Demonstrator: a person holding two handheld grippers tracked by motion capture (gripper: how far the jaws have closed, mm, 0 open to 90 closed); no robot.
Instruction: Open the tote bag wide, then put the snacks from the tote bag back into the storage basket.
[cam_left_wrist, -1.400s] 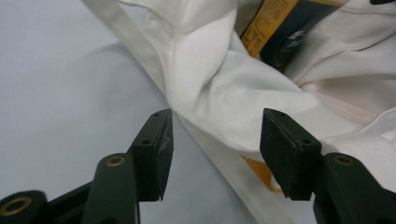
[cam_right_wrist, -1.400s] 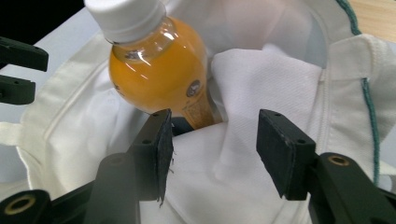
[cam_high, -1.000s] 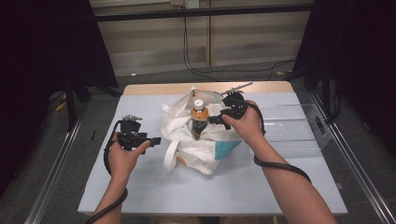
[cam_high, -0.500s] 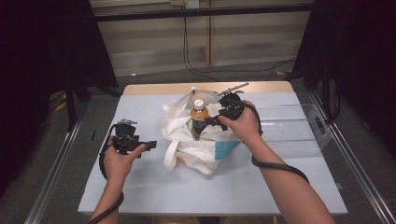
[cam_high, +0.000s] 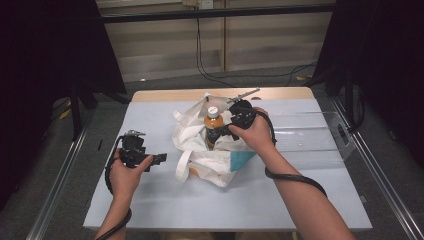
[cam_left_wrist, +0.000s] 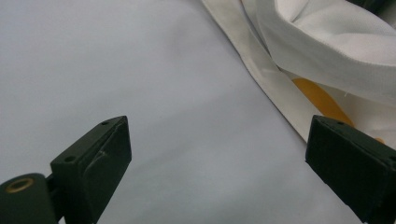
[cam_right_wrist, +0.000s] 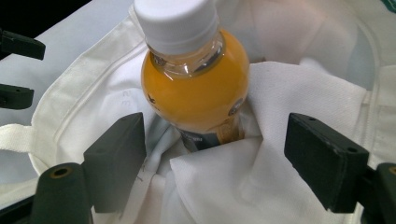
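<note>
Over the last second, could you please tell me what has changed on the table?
The left tongs drew back from the bag toward the table's left, opening with nothing between them. The right tongs have just been opening around the bottle, pads off it. Bottle and bag stayed put.

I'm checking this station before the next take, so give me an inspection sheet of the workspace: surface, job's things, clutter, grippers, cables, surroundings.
Surface: pale sheet covers the table; bare wood shows at the far edge.
Job's things: bottle of orange drink, white cap on, stands upright in the open white tote bag; bag handle lies on the sheet.
Clutter: clear plastic tray right of the bag.
Grippers: left gripper open over the sheet beside the bag, holding nothing; right gripper open, fingers either side of the bottle, not touching. Both have just been opening.
Cables: one trails from each gripper along the forearm; more hang on the far wall.
Surroundings: dark curtains, metal rails, grey floor.
</note>
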